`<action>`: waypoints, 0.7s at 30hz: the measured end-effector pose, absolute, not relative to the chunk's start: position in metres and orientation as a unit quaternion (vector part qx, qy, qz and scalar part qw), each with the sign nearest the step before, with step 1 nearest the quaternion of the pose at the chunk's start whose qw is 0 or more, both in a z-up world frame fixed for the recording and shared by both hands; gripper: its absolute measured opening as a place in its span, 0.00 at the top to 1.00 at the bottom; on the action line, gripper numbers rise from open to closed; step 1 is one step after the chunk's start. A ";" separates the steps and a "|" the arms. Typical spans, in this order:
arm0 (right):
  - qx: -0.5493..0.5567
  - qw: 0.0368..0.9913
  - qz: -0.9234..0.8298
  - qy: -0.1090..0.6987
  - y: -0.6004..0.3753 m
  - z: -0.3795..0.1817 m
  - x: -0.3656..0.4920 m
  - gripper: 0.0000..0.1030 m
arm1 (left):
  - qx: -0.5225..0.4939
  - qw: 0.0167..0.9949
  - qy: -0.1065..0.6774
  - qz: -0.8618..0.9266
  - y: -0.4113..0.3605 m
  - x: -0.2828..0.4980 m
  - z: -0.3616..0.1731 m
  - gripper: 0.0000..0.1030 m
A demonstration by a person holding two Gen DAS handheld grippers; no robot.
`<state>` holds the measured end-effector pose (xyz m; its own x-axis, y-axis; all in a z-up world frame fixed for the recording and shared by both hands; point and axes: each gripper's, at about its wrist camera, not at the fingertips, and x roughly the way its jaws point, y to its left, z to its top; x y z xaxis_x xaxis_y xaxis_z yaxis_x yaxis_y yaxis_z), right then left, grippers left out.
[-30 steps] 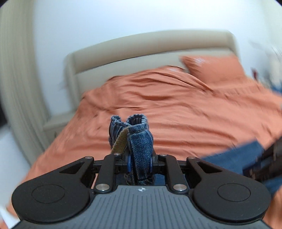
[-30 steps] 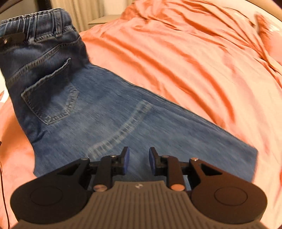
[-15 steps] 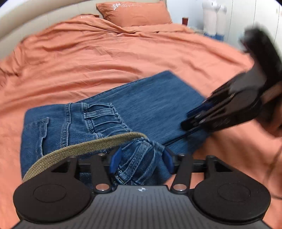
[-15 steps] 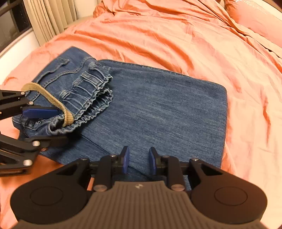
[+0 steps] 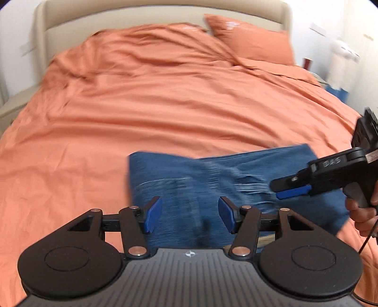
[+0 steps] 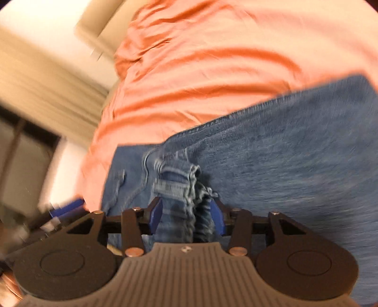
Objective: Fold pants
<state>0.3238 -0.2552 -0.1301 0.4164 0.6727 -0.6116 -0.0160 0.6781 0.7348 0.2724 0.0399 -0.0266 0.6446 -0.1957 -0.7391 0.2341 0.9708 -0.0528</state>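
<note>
Blue denim pants (image 5: 212,179) lie folded on the orange bed, blurred by motion. My left gripper (image 5: 190,217) is open and empty, just above the near edge of the pants. My right gripper (image 6: 186,218) is open with its blue pads on either side of the gathered elastic waistband (image 6: 182,189); the pads do not pinch it. The right gripper also shows in the left wrist view (image 5: 293,189), over the right part of the pants, held by a hand. The pants fill the right half of the right wrist view (image 6: 283,153).
An orange duvet (image 5: 165,101) covers the bed, with an orange pillow (image 5: 250,37) and a beige headboard (image 5: 141,14) at the far end. Beige curtains (image 6: 42,89) and a dark window are at the left of the right wrist view.
My left gripper has let go of the waistband and opened wide. The waistband now lies on the folded pants. My right gripper has opened wider and moved over the waistband.
</note>
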 end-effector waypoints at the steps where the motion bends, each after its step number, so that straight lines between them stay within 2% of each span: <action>1: 0.365 0.753 0.221 0.500 -0.256 -0.138 0.330 0.58 | 0.015 0.906 0.408 -0.115 0.047 0.274 -0.029 0.37; 5: 0.429 0.705 0.204 0.527 -0.253 -0.163 0.344 0.52 | -0.015 0.903 0.416 -0.108 0.068 0.281 -0.039 0.37; 9: 0.458 0.694 0.207 0.516 -0.252 -0.169 0.352 0.53 | -0.032 0.900 0.422 -0.109 0.078 0.283 -0.046 0.37; 10: 0.462 0.694 0.206 0.513 -0.253 -0.168 0.353 0.58 | -0.037 0.899 0.422 -0.109 0.079 0.284 -0.048 0.37; 11: 0.461 0.696 0.205 0.511 -0.253 -0.167 0.354 0.70 | -0.041 0.899 0.423 -0.108 0.080 0.284 -0.049 0.37; 13: 0.450 0.704 0.199 0.512 -0.252 -0.164 0.354 0.85 | -0.050 0.898 0.424 -0.105 0.081 0.281 -0.050 0.37; 17: 0.393 0.746 0.207 0.496 -0.244 -0.141 0.349 0.92 | -0.064 0.897 0.424 -0.102 0.085 0.275 -0.046 0.38; 21: 0.294 0.810 0.220 0.457 -0.224 -0.089 0.341 0.94 | -0.072 0.901 0.416 -0.094 0.093 0.264 -0.034 0.38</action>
<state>0.3406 -0.2245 -0.0892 0.4848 0.6257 -0.6111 -0.0887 0.7303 0.6773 0.2643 0.0928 -0.0341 0.6356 -0.2301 -0.7370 0.1100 0.9718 -0.2085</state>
